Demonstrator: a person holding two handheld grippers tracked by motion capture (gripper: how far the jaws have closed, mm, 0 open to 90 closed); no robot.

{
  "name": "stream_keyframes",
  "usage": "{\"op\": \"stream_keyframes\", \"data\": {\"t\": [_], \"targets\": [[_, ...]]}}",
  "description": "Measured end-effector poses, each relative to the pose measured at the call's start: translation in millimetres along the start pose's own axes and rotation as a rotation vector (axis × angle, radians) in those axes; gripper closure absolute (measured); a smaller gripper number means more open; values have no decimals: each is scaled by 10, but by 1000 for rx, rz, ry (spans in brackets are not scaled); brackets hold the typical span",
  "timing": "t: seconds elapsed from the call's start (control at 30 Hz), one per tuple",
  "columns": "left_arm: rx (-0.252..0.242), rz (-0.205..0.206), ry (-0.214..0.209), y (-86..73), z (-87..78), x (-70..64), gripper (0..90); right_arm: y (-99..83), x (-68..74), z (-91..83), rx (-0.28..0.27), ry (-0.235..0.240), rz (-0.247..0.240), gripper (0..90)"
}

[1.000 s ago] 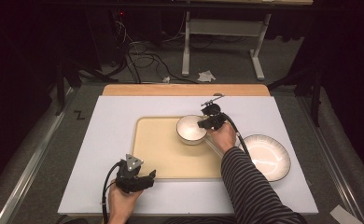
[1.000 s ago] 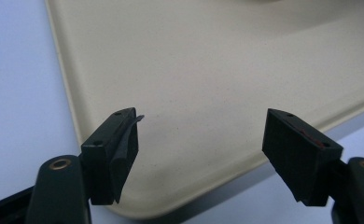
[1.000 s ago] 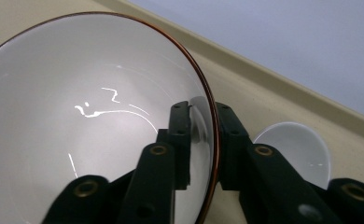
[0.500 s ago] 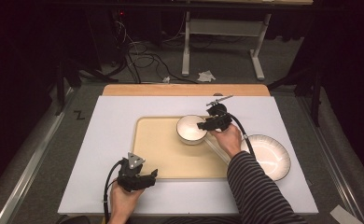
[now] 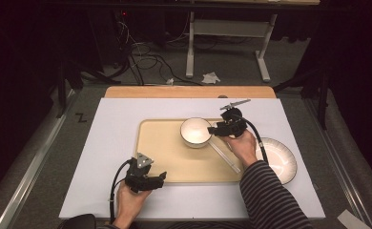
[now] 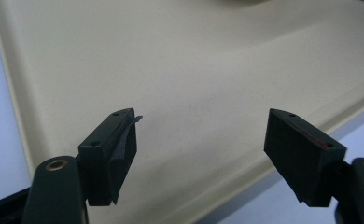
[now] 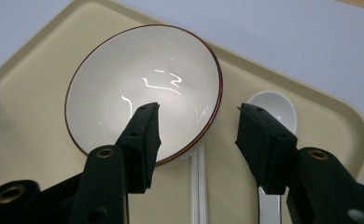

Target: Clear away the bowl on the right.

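Observation:
A white bowl (image 5: pixel 196 132) with a dark red rim (image 7: pixel 143 88) sits empty on the beige tray (image 5: pixel 165 157), toward its far right. My right gripper (image 5: pixel 213 130) hovers just right of the bowl, open, its jaws straddling the bowl's near rim (image 7: pixel 196 123) with nothing clamped. A white ceramic spoon (image 7: pixel 273 105) and a pair of white chopsticks (image 7: pixel 199 186) lie on the tray beside the bowl. My left gripper (image 5: pixel 161 177) is held low at the tray's front edge, open and empty (image 6: pixel 203 140), looking across the bare tray floor (image 6: pixel 194 70).
A white plate (image 5: pixel 282 162) with a ribbed rim lies on the white mat (image 5: pixel 112 143) right of the tray, partly behind the striped sleeve (image 5: pixel 270 195). A wooden strip (image 5: pixel 189 92) borders the far table edge. Cables and a desk frame are on the floor beyond.
My right gripper has drifted slightly right and toward me, away from the bowl, which stayed put. The left gripper has barely shifted.

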State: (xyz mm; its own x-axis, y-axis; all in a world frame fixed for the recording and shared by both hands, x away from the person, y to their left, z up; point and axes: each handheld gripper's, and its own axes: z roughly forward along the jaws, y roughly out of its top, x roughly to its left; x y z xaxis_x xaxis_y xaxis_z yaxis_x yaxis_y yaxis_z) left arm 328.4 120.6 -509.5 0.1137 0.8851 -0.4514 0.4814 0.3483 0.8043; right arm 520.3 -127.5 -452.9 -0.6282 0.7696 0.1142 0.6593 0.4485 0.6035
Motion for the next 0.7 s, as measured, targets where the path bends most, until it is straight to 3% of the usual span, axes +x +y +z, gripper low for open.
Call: {"op": "stream_keyframes", "data": {"t": [0.03,0.27,0.7], "targets": [[19,-10,-10,7,18,-13,258,-19,1,-63,-11,3,4,501],[35,4,-38,14,62,-68,262,-83,23,-273,-41,0,-11,473],[34,30,-62,25,160,-152,269,-254,18,-525,-50,27,13,448]]}}
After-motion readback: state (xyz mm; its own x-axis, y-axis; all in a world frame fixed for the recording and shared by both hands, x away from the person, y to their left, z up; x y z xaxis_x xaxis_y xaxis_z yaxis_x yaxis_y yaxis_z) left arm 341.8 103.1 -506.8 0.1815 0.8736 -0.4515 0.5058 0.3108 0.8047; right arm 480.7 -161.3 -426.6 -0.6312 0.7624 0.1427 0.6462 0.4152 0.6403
